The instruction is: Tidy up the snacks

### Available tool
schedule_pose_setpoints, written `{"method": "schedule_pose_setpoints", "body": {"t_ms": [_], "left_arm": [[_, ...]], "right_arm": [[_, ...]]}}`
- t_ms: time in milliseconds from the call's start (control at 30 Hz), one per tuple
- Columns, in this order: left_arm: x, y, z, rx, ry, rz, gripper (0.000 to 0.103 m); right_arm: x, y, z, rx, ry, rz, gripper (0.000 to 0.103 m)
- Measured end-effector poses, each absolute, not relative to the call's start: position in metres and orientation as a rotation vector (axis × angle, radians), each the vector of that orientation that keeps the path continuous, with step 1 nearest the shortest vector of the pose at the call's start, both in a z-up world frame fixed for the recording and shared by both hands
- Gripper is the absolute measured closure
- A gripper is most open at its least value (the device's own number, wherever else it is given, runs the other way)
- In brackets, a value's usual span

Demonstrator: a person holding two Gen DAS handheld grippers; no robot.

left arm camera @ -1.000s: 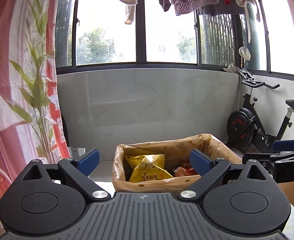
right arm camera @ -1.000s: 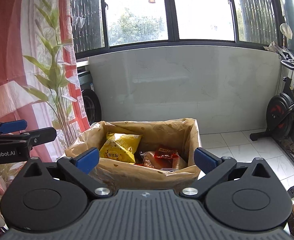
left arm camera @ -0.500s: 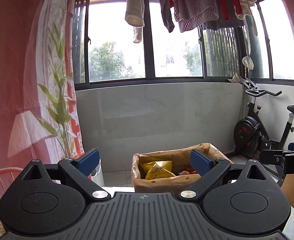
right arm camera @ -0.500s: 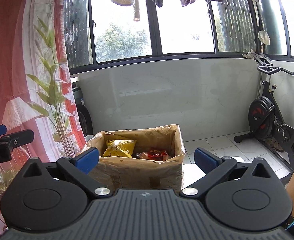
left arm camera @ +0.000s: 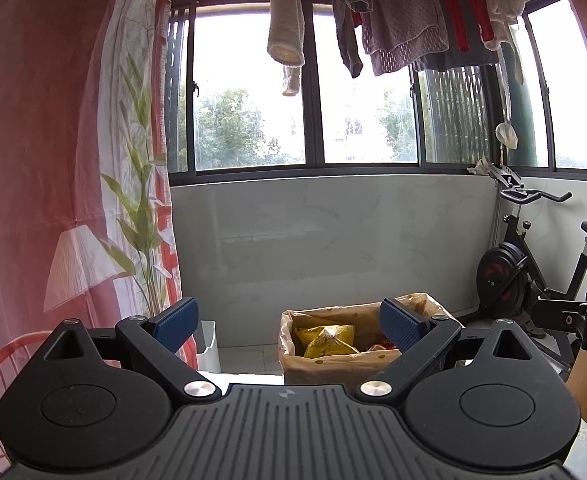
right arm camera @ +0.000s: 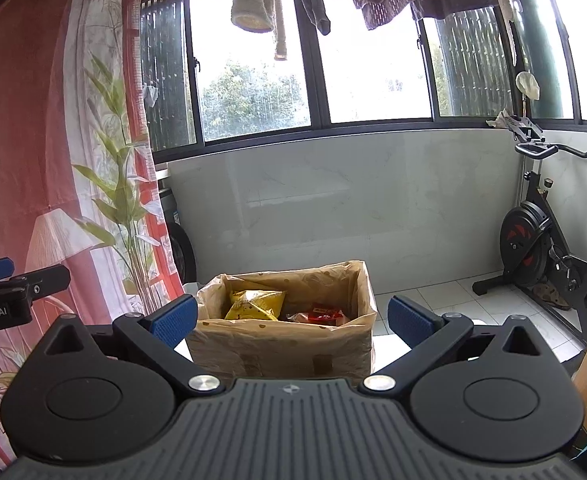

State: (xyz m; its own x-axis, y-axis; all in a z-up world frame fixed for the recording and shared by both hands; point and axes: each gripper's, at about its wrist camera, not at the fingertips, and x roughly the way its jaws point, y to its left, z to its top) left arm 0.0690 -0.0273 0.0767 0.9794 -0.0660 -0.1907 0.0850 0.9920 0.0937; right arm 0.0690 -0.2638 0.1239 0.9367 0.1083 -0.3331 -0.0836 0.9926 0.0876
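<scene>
Both grippers are pulling back and up from the box: 1.0 s ago it was filling the lower middle of each wrist view, now it is sitting smaller and farther off. Left gripper (left arm camera: 289, 322) is spread wide, nothing between its blue pads (left arm camera: 176, 322). Right gripper (right arm camera: 291, 320) is likewise released and carrying nothing. Cardboard box (right arm camera: 281, 344), lined with a brownish plastic bag, is standing on the white tabletop (right arm camera: 389, 346) ahead of both. Yellow snack bag (right arm camera: 255, 304) is lying in the box's left half, red snack packet (right arm camera: 321, 314) to its right, both below the rim. Beyond: exercise bike (right arm camera: 549, 248) on the tiled floor, laundry (left arm camera: 405, 12) hanging by the window. My read: no loose snacks are showing in either view, so this looks like a retreat after packing is finishing.
</scene>
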Motion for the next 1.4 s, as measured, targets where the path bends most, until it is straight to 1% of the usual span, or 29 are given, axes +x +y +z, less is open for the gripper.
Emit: {"method": "schedule_pose_setpoints", "body": {"t_ms": [1400], "left_arm": [[0.0650,-0.0230,0.0737,0.059,0.202,-0.069,0.005]], "right_arm": [[0.0654,-0.2619,0.1228,0.065,0.346,0.109,0.000]]}}
